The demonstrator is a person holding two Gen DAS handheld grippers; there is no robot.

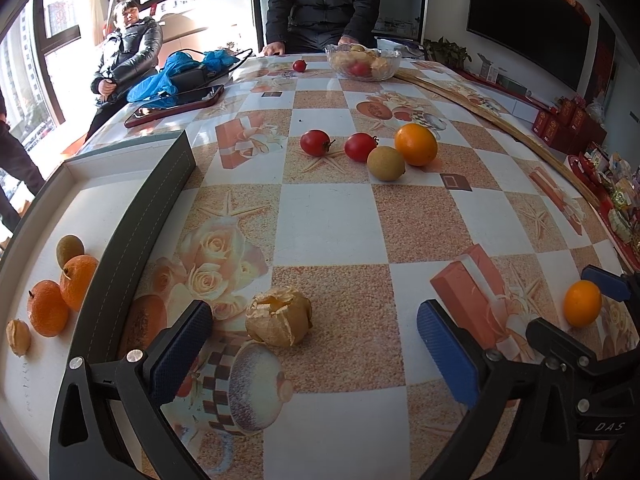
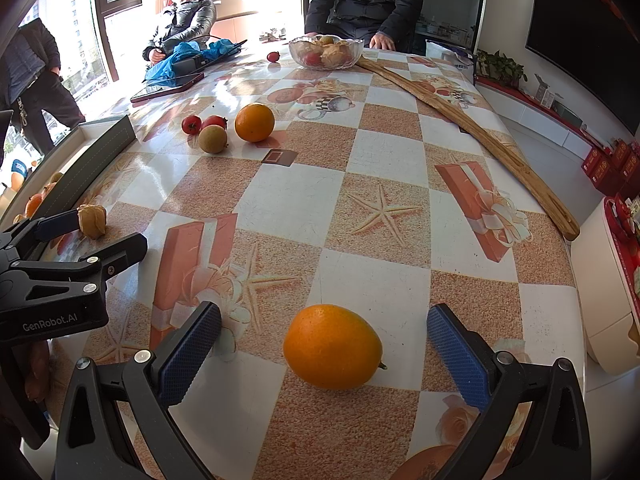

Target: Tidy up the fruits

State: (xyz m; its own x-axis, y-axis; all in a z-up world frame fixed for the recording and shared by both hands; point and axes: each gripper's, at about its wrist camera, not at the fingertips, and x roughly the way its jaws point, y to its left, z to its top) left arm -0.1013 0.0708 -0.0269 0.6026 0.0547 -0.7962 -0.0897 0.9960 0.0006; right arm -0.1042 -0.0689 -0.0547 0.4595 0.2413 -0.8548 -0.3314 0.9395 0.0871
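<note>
My left gripper (image 1: 316,344) is open, with a papery husked physalis (image 1: 279,317) on the table between its fingers. My right gripper (image 2: 326,348) is open around an orange (image 2: 333,347) lying on the table. The white tray with a dark rim (image 1: 100,208) at the left holds two mandarins (image 1: 48,308), a small brown fruit (image 1: 70,251) and another physalis (image 1: 18,337). Mid-table lie two cherry tomatoes (image 1: 316,143), a brown fruit (image 1: 386,163) and a second orange (image 1: 416,144). The right gripper and its orange also show in the left wrist view (image 1: 582,303).
A glass bowl (image 1: 390,70) of fruit stands at the far edge, with a lone tomato (image 1: 299,65) beside it. A long wooden stick (image 2: 480,132) lies along the right side. A phone (image 1: 174,106), a blue bag and two seated people are at the far left.
</note>
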